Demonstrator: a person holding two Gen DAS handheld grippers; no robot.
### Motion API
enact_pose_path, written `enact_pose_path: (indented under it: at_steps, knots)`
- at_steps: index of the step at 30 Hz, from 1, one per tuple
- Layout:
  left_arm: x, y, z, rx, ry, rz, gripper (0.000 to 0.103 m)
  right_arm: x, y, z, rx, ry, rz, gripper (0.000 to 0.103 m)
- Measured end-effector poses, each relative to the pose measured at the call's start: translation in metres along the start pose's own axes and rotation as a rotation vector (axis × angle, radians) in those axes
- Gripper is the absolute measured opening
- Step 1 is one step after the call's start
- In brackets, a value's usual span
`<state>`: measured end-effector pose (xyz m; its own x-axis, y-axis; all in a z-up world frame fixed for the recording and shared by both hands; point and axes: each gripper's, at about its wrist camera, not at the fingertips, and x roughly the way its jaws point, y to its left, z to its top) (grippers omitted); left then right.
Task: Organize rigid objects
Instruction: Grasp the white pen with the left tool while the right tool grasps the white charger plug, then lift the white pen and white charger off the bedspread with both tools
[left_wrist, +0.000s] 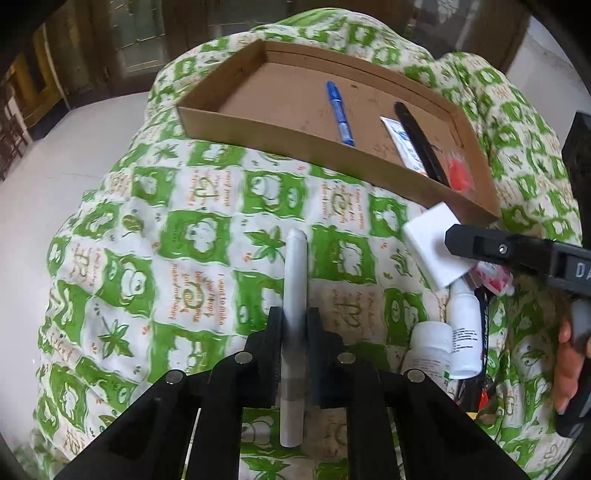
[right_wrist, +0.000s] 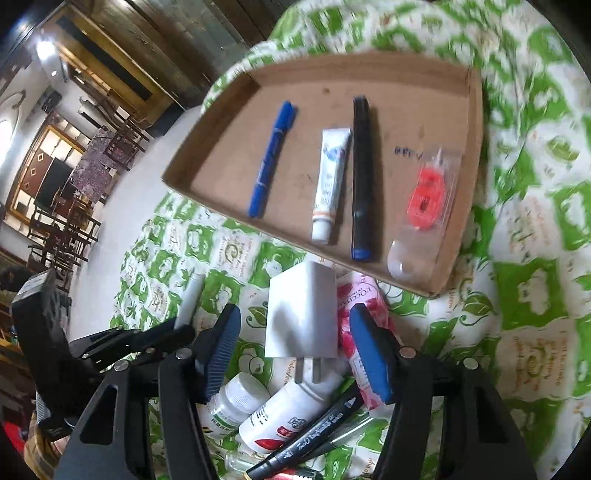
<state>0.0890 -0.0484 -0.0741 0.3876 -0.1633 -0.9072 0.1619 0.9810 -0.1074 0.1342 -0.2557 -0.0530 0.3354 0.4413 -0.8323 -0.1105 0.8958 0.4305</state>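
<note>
Two black fingers (left_wrist: 275, 343) of the left gripper (left_wrist: 294, 328), low in the left wrist view, are clamped on a grey pen (left_wrist: 294, 295) lying on the green cloth (left_wrist: 184, 236). The cardboard tray (left_wrist: 295, 136) sits at upper centre, with a white charger (left_wrist: 430, 243) at right.

Right wrist view: the right gripper (right_wrist: 295, 343) stands open astride the charger (right_wrist: 301, 314) without touching it, with bottles (right_wrist: 284, 410) below. The tray (right_wrist: 221, 158) above holds a blue pen (right_wrist: 271, 158), a tube (right_wrist: 330, 181) and a black marker (right_wrist: 362, 177).
</note>
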Motion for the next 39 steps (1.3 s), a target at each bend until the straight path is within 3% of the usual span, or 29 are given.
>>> enact_pose_path:
  at_steps: [3, 6, 9, 15, 21, 28, 34, 39]
  knots:
    - [0.005, 0.003, -0.001, -0.014, 0.020, 0.009, 0.013, 0.012, 0.005, 0.004, -0.039, 0.017, -0.026, 0.062]
    - [0.007, 0.000, -0.001, -0.007, 0.027, 0.019, 0.013, 0.025, 0.023, 0.003, -0.154, 0.033, -0.113, 0.061]
    - [0.007, 0.000, -0.001, -0.006, 0.030, 0.022, 0.013, 0.029, 0.043, -0.007, -0.268, 0.024, -0.202, 0.049]
    - [0.007, 0.002, -0.002, -0.006, 0.032, 0.021, 0.013, 0.028, 0.054, -0.021, -0.292, 0.068, -0.121, 0.049]
    - [0.010, 0.002, -0.001, -0.009, 0.042, 0.020, 0.013, 0.041, 0.057, -0.027, -0.324, 0.110, -0.186, 0.050]
    - [0.011, -0.003, -0.002, 0.023, 0.036, 0.007, 0.012, 0.039, 0.070, -0.031, -0.388, 0.081, -0.256, 0.047]
    - [0.009, -0.006, -0.002, 0.026, 0.033, -0.013, 0.012, 0.023, 0.068, -0.031, -0.343, 0.039, -0.170, 0.047]
    - [0.017, -0.007, 0.000, 0.027, 0.062, 0.001, 0.012, 0.021, 0.066, -0.027, -0.322, 0.051, -0.162, 0.047]
